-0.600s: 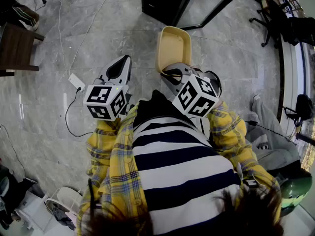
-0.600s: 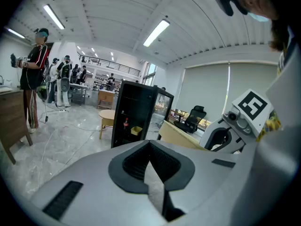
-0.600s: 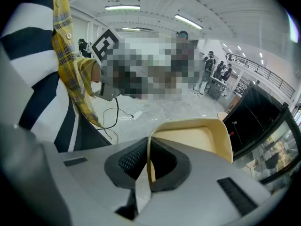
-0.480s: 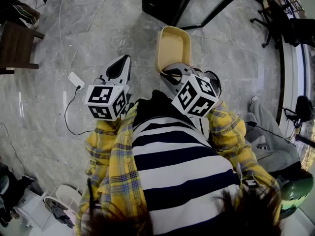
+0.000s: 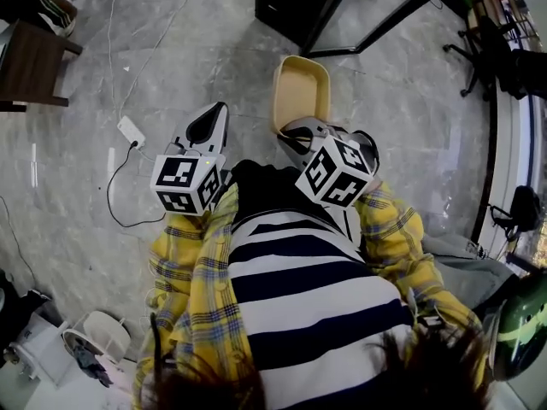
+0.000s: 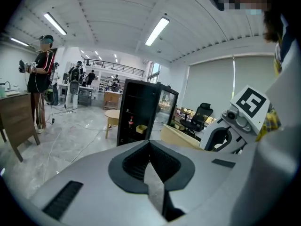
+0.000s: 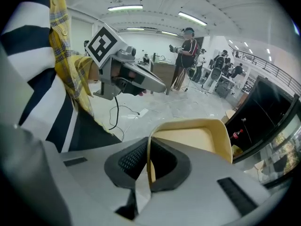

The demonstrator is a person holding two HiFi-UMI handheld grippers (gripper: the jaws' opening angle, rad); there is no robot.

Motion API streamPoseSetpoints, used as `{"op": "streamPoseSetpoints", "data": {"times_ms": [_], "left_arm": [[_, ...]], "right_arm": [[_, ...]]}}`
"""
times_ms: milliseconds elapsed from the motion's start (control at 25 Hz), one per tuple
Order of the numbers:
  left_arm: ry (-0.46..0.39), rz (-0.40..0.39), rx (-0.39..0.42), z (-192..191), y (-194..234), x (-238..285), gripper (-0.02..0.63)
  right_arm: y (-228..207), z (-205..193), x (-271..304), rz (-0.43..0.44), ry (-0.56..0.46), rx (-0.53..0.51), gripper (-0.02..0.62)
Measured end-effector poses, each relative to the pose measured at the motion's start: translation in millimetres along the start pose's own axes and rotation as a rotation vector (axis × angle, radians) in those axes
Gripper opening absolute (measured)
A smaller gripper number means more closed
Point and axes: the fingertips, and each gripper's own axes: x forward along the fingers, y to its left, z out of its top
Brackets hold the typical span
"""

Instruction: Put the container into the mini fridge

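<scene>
Holding the container [image 5: 301, 92] by its near wall: the right gripper [image 5: 297, 133] is clamped on that wall, one jaw inside the tub and one outside (the right gripper view shows the beige wall pinched edge-on between the pads). The tub is in the air over the floor, its inside showing from above, short of the mini fridge [image 5: 286, 7]. The fridge door [image 5: 367, 11] stands open, swung to the right. A bottle [image 6: 130, 122] and a small yellow tub [image 6: 141, 128] sit on a shelf inside.

The left gripper [image 5: 215, 116] is empty, jaws shut together, beside the right one.

My read: carry phase, insertion not started. To do it well:
- approach square to the opening
- level the tub before it crosses the frame
- pick a shelf spot clear of the bottle
- stay off the door edge

A single-wall pinch means the tub can pivot, so go slow. Watch the cable [image 5: 120, 186] and power strip [image 5: 130, 131] on the floor to the left.
</scene>
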Motion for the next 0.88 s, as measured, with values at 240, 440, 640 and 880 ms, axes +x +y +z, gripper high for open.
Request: {"op": "streamPoseSetpoints", "data": {"times_ms": [240,440,640,880], "left_arm": [[-0.009,0.034,-0.004,-1.4,26.5,6.4,0.017],[-0.030,0.054,-0.019,4.2,58.3,28.5,0.017],[-0.002,0.055,-0.039,11.6,96.4,56.0,0.017],[0.012,0.056,-0.068,18.5,141.3,80.6,0.017]], "right_arm": [[-9.1,7.3,22.9,0.048,0.010,-0.015,0.031],[-39.2,15.8,43.6,0.051,0.025,-0.028,0.031],[-75.5,32.0,71.3,0.074,0.045,-0.035,0.031],[-112.4,53.1,104.6,0.098,0.065,-0.026,0.031]]}}
